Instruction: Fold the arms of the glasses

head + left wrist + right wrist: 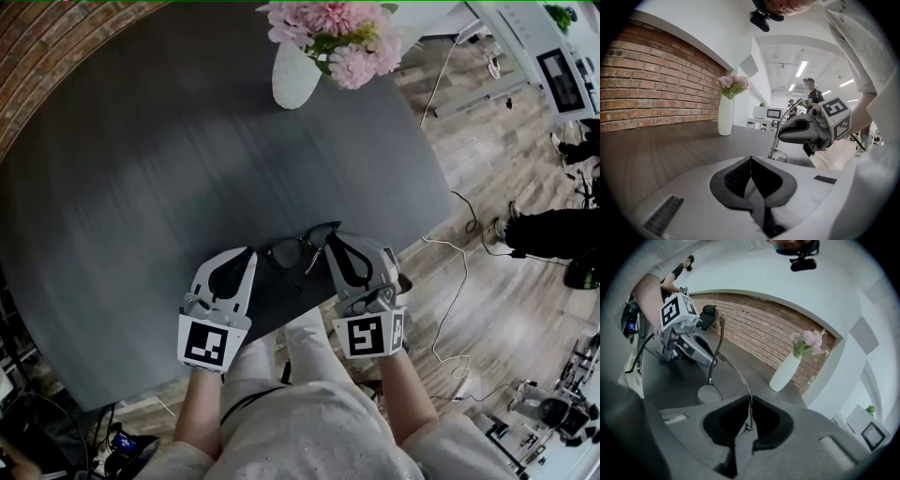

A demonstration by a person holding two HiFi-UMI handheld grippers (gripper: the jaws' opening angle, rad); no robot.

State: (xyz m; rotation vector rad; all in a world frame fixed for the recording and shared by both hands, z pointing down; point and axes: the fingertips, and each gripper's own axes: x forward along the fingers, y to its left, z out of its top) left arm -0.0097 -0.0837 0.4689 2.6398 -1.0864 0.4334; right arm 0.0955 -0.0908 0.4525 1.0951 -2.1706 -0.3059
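Observation:
The dark-framed glasses (298, 251) stand near the front edge of the dark grey table (141, 187), between my two grippers. My right gripper (330, 240) is shut on one thin arm (738, 376) of the glasses. That arm curves into the jaws, and a lens (708, 393) rests on the table ahead. My left gripper (251, 253) sits just left of the frame, its tip (714, 363) close against it. In the left gripper view its jaws (750, 159) are shut with nothing visible between them, and the glasses (779, 156) stand off to the right.
A white vase of pink flowers (296, 75) stands at the table's far side. The table's front edge lies right under the grippers, against the person's lap. A brick wall (651, 89) runs along the left. A cable (459, 309) trails over the wooden floor on the right.

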